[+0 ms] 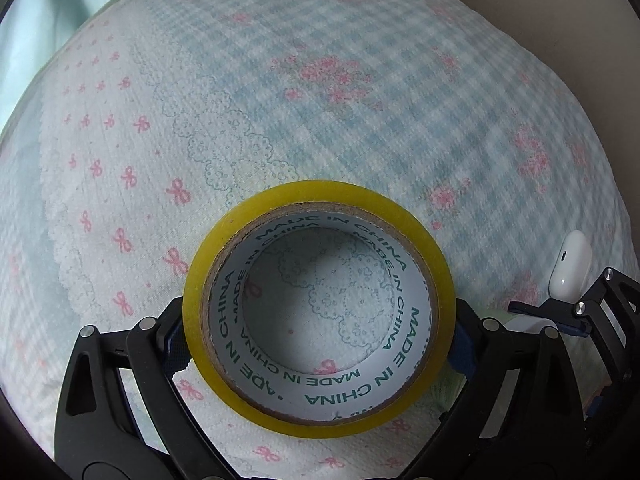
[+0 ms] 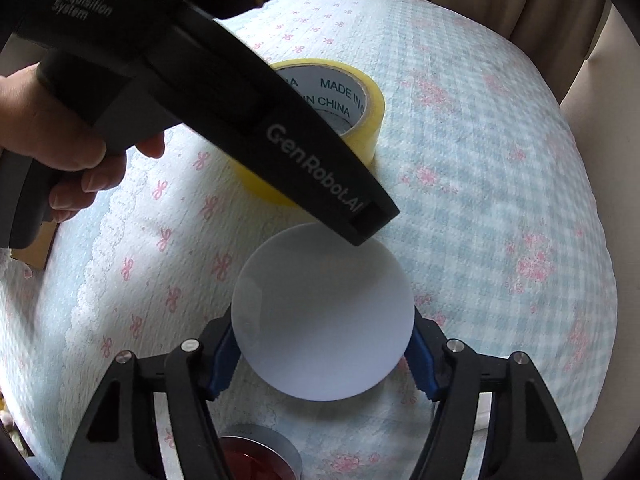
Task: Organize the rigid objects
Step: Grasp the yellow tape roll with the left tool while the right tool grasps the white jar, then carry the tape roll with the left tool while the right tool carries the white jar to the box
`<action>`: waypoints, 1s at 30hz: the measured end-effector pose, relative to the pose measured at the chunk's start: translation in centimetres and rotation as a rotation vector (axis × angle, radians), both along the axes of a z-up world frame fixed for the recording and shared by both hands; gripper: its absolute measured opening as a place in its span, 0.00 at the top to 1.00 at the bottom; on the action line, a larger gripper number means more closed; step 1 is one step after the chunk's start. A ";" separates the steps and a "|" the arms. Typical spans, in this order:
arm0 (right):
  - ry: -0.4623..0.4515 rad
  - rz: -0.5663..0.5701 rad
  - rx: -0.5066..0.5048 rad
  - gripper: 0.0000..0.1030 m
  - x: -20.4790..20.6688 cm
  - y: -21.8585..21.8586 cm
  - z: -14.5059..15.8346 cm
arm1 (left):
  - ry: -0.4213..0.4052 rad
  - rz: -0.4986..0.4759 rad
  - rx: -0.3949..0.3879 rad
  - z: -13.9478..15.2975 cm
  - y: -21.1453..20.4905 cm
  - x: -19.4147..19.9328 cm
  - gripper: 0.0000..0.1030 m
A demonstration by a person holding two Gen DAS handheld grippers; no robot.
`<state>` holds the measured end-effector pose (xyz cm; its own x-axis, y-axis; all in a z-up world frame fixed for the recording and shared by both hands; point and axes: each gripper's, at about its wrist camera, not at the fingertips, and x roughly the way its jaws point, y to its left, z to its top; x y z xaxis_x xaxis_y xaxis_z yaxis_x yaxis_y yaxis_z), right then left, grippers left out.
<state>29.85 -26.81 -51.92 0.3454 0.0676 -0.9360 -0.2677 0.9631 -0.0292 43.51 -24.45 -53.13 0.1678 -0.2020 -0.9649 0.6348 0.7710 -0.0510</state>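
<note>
Our left tongs (image 1: 320, 340) clamp the yellow tape roll (image 1: 319, 420) at lower centre, our right tongs (image 2: 324, 354) grip a white round lid (image 2: 322, 312), over the bow-print bedspread (image 1: 360, 100).

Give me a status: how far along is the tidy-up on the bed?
Nothing looks put away yet; no bin or target spot shows. In hand: left gripper is closed on the yellow tape roll, which seems to rest on the bedspread; right gripper clamps a white round lid. Left: the white earbud case lies loose, and a red-filled container sits untouched.
</note>
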 end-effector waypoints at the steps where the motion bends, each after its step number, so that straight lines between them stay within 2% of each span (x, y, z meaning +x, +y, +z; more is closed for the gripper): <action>1: 0.001 -0.003 0.002 0.36 -0.1 -0.1 0.2 | -0.001 0.008 -0.004 0.4 0.2 -0.1 0.07; 6: -0.020 -0.017 0.006 0.36 -0.7 0.0 1.8 | -0.022 0.039 -0.021 2.7 0.7 0.0 0.07; 12: -0.056 -0.025 -0.001 0.36 -1.9 0.4 5.5 | -0.075 0.056 -0.041 7.6 1.5 -0.7 0.07; 21: -0.159 -0.025 0.000 0.36 -4.6 1.6 16.0 | -0.189 0.137 -0.120 19.3 4.8 -4.9 0.07; 26: -0.208 -0.017 0.016 0.36 -7.3 2.8 22.4 | -0.266 0.206 -0.145 26.4 8.4 -8.3 0.07; 30: -0.230 0.022 0.035 0.36 -8.8 4.0 26.4 | -0.318 0.271 -0.144 31.0 12.2 -11.4 0.07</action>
